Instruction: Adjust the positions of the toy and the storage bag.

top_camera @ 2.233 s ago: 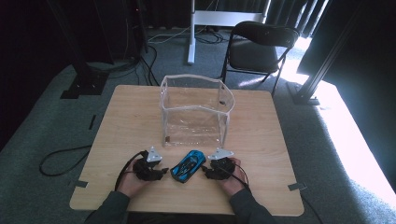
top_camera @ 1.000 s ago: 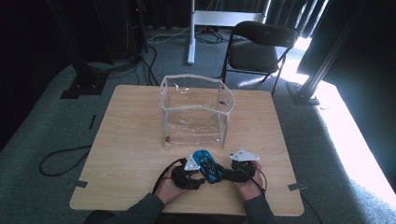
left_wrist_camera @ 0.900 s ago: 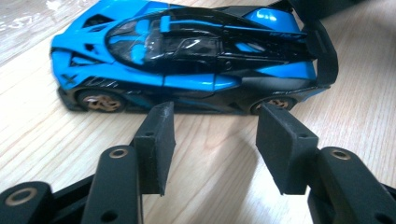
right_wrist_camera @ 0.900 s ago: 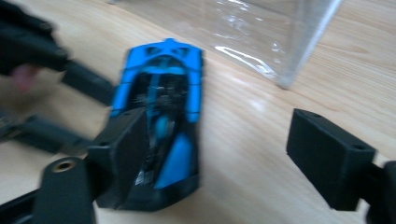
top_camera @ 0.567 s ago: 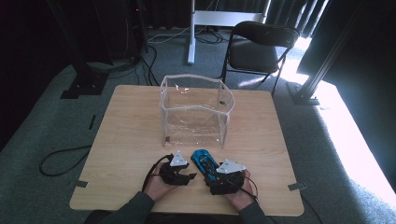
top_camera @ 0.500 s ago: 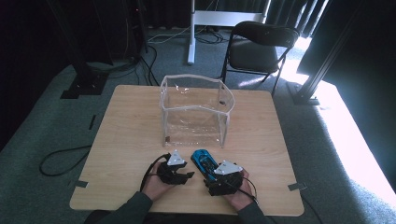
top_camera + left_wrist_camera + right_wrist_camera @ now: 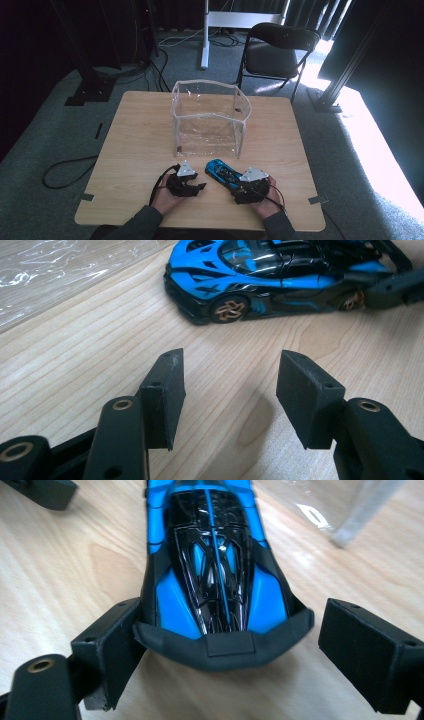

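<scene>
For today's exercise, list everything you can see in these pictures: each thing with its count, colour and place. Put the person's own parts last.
toy car: one, blue and black, near edge of table, tail between the right gripper's jaws
box: one, clear plastic, middle of table
table: one, light wood
folding chair: one, black, behind table
left gripper: one, black, open, beside the car
right gripper: one, black, open around the car's tail
hands: two, at near edge

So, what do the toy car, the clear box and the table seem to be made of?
Car: probably painted plastic or die-cast metal, glossy; the blue and black body shows sharp reflections, so I cannot tell which.
Box: thin clear plastic sheet; it is see-through, with wrinkled glare and slightly bowed walls.
Table: light wood or wood-look laminate, matt, with visible grain lines.
</scene>
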The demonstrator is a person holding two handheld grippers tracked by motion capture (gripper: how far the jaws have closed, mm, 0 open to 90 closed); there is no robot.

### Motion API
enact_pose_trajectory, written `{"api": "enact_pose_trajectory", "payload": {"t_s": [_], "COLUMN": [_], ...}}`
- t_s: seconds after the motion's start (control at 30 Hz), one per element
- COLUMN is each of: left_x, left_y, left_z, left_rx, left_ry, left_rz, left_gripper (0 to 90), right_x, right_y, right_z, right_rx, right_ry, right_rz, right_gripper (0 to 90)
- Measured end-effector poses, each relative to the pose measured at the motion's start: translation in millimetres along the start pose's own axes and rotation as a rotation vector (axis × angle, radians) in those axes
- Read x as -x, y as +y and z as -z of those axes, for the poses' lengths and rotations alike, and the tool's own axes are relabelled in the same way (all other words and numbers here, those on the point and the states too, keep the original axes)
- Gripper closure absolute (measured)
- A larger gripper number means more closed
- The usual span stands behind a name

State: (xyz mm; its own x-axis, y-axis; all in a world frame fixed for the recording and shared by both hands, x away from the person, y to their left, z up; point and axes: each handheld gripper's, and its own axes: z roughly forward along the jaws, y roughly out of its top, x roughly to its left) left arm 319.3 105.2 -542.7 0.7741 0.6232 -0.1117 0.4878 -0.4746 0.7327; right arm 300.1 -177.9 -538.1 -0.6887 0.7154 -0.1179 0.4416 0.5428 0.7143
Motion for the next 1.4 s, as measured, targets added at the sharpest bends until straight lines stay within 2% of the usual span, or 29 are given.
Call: {"api": "enact_pose_trajectory", "payload": {"t_s": [0.07,0.17,0.3,0.4,0.47,0.53,0.7,0.8,0.83,0.87,0.97,1.13,1.27,1.4], "left_x": [-0.4,-1.0,-1.2,-1.6,-2.2,-2.7,-2.2,-3.1,-3.1,-6.1,-11.1,-14.6,-13.2,-13.4], "left_y": [0.2,0.3,0.5,0.6,0.8,0.8,1.4,1.9,1.9,1.8,1.3,0.6,0.1,-0.2], "left_z": [-0.3,-0.8,-1.2,-1.4,-1.8,-1.8,-2.0,-0.1,-0.1,1.8,4.2,5.1,3.9,3.8], "left_rx": [0.001,0.005,0.006,0.006,0.009,0.010,0.004,-0.018,-0.018,-0.031,-0.047,-0.043,-0.036,-0.033], "left_ry": [-0.001,-0.002,0.002,0.003,0.004,-0.001,0.010,0.046,0.046,0.076,0.133,0.142,0.144,0.143], "left_rz": [0.003,0.005,0.001,-0.001,0.000,0.004,-0.012,-0.030,-0.030,-0.035,-0.046,-0.031,-0.032,-0.033], "left_gripper": [45.7,45.7,45.7,45.7,45.7,45.6,45.5,43.0,42.9,42.9,42.8,41.7,40.3,40.2], "right_x": [5.8,14.5,22.7,31.1,38.2,41.4,46.2,46.9,46.9,46.6,48.9,51.2,50.4,49.3], "right_y": [-1.0,-3.5,-2.5,-2.4,-2.3,-1.2,-0.2,-2.2,-2.2,-2.2,-4.3,-6.2,-5.4,-3.4], "right_z": [0.9,1.0,0.8,-0.7,-3.5,-5.3,-8.9,-5.5,-5.5,-2.8,2.9,6.2,5.7,6.1], "right_rx": [-0.002,0.002,-0.004,-0.004,-0.002,-0.005,-0.009,0.015,0.015,0.028,0.055,0.080,0.075,0.070], "right_ry": [-0.025,-0.011,-0.021,-0.007,0.025,0.016,0.029,0.056,0.056,0.058,0.111,0.166,0.157,0.142], "right_rz": [0.008,0.005,0.036,0.040,0.037,0.047,0.019,-0.005,-0.005,-0.005,-0.035,-0.072,-0.065,-0.039], "right_gripper": [13.6,13.7,16.1,20.7,23.6,25.0,27.2,23.2,23.2,21.8,13.5,9.9,9.9,9.9]}}
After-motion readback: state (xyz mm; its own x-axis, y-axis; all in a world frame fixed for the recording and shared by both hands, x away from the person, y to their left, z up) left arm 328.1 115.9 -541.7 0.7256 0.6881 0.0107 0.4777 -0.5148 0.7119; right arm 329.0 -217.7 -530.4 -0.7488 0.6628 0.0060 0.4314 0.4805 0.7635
